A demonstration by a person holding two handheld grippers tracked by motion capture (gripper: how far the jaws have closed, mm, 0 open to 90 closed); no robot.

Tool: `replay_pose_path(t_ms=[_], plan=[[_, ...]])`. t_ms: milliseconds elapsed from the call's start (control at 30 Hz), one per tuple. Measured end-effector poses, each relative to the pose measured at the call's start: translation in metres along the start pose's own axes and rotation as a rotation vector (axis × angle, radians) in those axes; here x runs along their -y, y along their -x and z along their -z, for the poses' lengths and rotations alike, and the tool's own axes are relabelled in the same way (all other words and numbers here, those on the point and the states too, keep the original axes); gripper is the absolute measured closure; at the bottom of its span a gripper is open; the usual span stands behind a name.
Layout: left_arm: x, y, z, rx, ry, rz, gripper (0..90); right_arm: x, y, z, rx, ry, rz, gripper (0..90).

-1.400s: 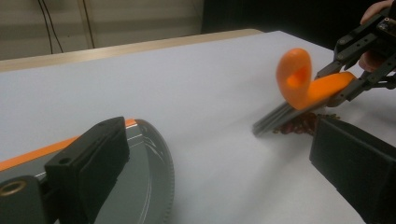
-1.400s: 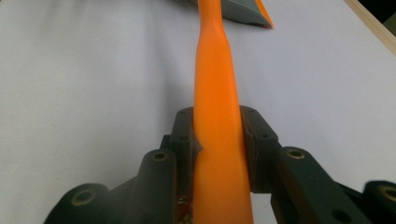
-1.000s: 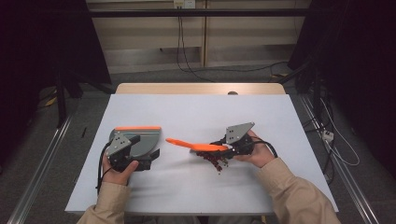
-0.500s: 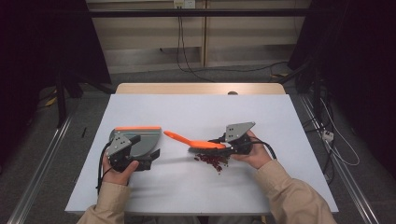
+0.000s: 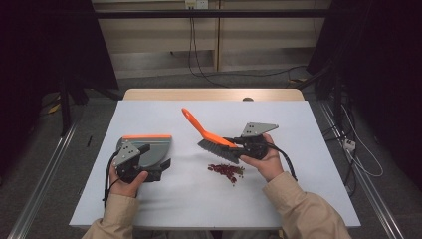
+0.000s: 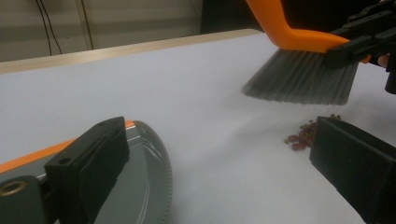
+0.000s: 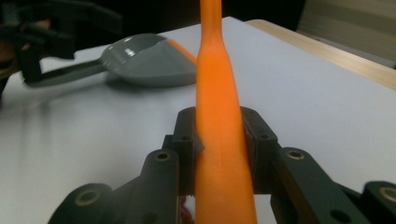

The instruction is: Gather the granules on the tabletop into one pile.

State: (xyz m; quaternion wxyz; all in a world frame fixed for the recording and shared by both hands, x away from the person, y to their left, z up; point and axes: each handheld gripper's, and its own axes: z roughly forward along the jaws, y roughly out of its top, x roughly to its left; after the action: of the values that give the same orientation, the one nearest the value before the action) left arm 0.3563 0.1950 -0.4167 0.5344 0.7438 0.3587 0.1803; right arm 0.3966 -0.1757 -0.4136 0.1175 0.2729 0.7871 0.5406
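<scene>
High view: unlabelled orange brush (image 5: 209, 135)

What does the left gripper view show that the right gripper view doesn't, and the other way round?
Left gripper view: the brush's grey bristles and a small heap of red bits on the table. Right gripper view: a close look at the right claw shut on the orange handle. Shared: that handle, the grey dustpan and the white table.
</scene>
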Motion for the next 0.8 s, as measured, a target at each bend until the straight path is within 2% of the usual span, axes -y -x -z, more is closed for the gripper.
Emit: replay_pose_path(t_ms=[167,267,300,467,533,667,800], plan=[[-0.001,0.000,0.001,0.000,0.004,-0.003,4.5,-0.001,-0.011,-0.016,0.084,0.058,-0.151,70.8],[-0.001,0.000,0.002,0.000,0.006,-0.004,4.5,-0.002,-0.022,-0.029,0.108,0.078,-0.221,70.8],[-0.001,0.000,0.002,0.001,0.007,0.000,4.5,-0.002,-0.025,-0.033,0.103,0.079,-0.240,70.8],[-0.001,0.000,0.004,-0.002,0.011,-0.004,4.5,-0.003,-0.040,-0.053,0.132,0.068,-0.275,70.8],[-0.001,-0.001,0.005,-0.001,0.010,-0.003,4.5,-0.003,-0.042,-0.060,0.144,0.067,-0.280,70.8],[-0.001,-0.001,0.004,-0.002,0.010,-0.004,4.5,-0.002,-0.041,-0.070,0.152,0.080,-0.345,70.8],[-0.001,0.000,0.002,0.000,0.006,-0.005,4.5,-0.002,-0.046,-0.080,0.171,0.088,-0.357,70.8]])
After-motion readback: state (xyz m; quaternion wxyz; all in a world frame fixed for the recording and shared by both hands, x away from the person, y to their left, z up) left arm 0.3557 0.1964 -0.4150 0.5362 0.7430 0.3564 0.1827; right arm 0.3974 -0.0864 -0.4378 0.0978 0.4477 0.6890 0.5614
